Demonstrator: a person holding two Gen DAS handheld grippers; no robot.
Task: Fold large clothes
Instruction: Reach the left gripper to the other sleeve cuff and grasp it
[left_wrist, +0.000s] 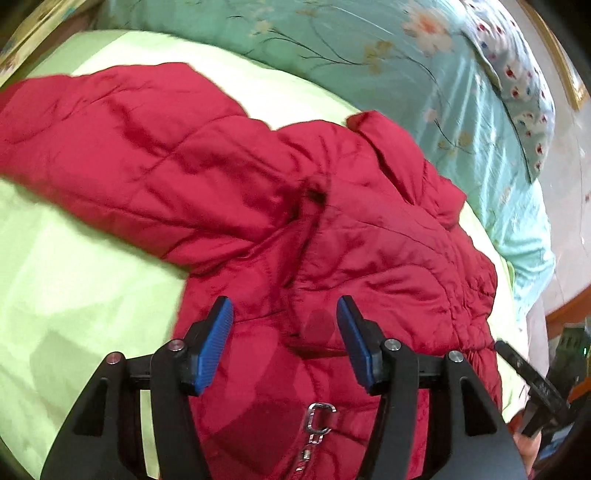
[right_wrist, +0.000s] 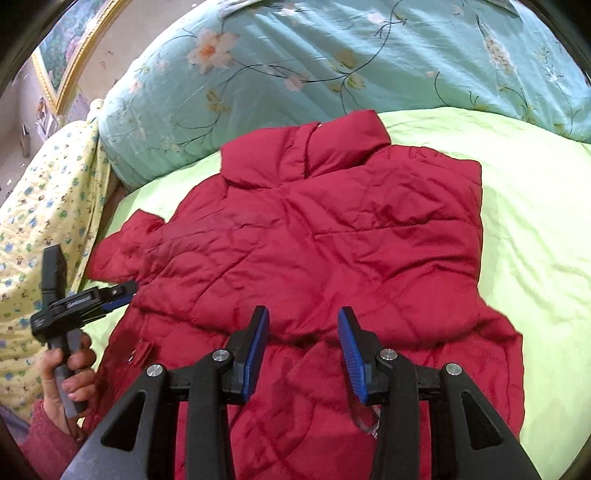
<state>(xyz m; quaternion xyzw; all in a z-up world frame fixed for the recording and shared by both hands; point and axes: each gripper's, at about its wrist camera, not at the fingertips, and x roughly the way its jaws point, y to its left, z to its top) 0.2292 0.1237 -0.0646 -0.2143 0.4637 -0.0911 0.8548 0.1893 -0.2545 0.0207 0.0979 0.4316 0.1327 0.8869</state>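
Red quilted jacket (right_wrist: 314, 240): spread on light green bed sheet (right_wrist: 535, 258), directly beneath and ahead of both tools, collar at far end, one sleeve folded across the body. Left hand-held gripper (left_wrist: 284, 325): blue pads parted, nothing between, hovering over jacket near zipper pull (left_wrist: 319, 421). Right hand-held gripper (right_wrist: 303, 332): pads parted, empty, above jacket. Teal floral quilt (right_wrist: 332, 55) beyond collar.
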